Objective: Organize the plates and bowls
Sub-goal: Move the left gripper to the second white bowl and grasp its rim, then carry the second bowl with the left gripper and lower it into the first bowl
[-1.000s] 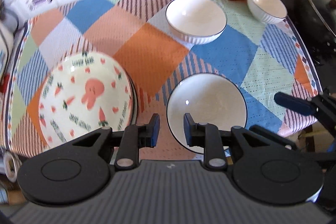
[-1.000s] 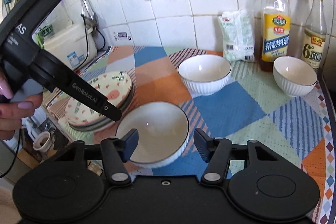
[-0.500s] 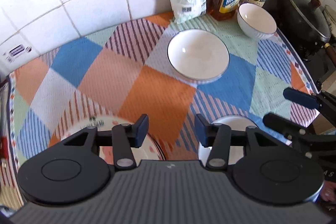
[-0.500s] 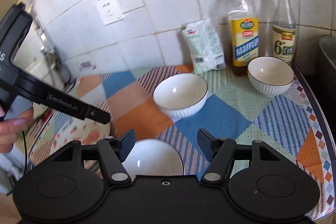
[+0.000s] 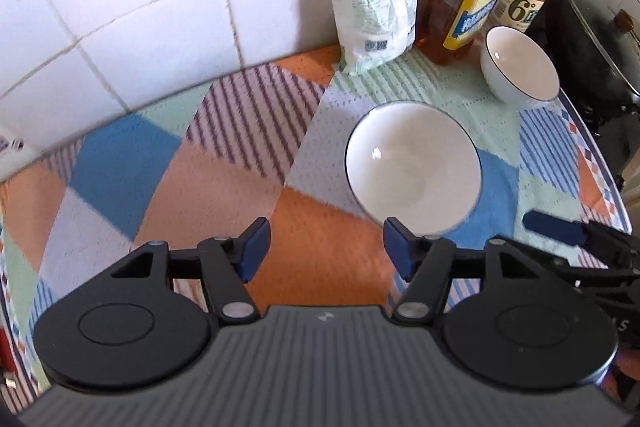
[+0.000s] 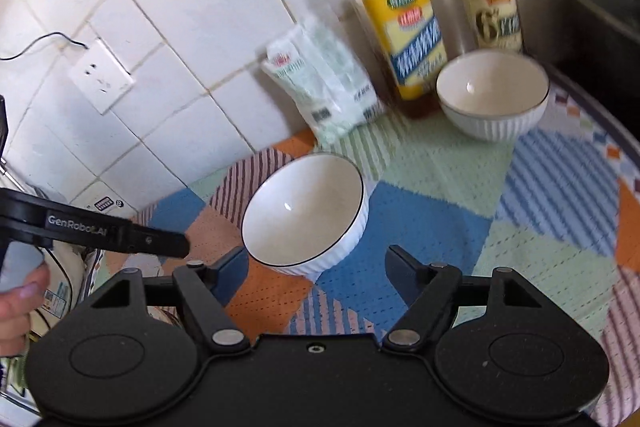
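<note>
Jaws on both grippers stand spread wide with nothing between them. In the left wrist view the left gripper (image 5: 326, 245) hovers low in the frame over an orange patch of the patchwork cloth (image 5: 168, 163) that covers the bench; its blue pads touch nothing. In the right wrist view the right gripper (image 6: 316, 267) is just as wide open, and the nearer rim of a white ribbed bowl (image 6: 306, 213) sits right between and just ahead of its fingertips — near, but not yet gripped.

That larger bowl rests at the centre of the cloth. A smaller white bowl (image 6: 492, 95) stands well apart from it in the upper right of the frame, just beside two sauce bottles (image 6: 400, 27) and close to a white packet (image 6: 320, 83) leaning on the tiled wall.

As for progress, the two bowls in sight are separate, not nested, so stacking them seems yet to be done. No plates show clearly in either view, so their state cannot be judged. The likely step in hand is the right gripper closing in on the larger bowl's rim — a thin, smooth edge that could slip if pinched off-centre.
</note>
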Available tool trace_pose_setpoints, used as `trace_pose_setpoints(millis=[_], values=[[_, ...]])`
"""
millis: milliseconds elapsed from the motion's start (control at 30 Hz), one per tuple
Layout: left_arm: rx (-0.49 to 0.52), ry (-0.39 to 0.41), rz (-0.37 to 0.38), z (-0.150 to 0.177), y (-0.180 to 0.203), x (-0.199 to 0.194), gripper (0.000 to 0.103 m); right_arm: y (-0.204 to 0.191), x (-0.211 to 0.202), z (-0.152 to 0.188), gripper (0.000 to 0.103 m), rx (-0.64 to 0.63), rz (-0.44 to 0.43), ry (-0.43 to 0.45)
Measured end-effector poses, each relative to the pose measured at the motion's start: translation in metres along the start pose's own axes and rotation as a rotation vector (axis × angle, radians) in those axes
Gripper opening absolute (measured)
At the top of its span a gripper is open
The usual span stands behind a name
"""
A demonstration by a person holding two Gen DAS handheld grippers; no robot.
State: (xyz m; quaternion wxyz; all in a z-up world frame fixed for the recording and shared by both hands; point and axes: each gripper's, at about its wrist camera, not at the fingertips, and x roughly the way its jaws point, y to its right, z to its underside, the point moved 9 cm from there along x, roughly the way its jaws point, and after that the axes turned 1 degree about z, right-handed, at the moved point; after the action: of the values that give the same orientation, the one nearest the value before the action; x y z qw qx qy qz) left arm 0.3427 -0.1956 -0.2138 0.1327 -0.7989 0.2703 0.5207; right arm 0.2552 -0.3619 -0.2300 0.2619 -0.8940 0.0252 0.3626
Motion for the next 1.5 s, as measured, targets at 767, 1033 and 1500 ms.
trace_pose_setpoints(millis=[767,1033,1500], values=[[0.09,-0.041,0.053,-0.022,0.009,0.07,0.028,0.051,0.061,-0.021,0.024,0.402,0.054,-0.106],[0.12,-0.056,0.068,-0.019,0.026,0.063,0.011,0.039,0.065,-0.02,0.017,0.317,0.116,-0.131],[0.219,-0.059,0.062,0.016,0.059,-0.016,0.012,0.015,-0.023,0.01,0.018,0.201,0.081,-0.05]])
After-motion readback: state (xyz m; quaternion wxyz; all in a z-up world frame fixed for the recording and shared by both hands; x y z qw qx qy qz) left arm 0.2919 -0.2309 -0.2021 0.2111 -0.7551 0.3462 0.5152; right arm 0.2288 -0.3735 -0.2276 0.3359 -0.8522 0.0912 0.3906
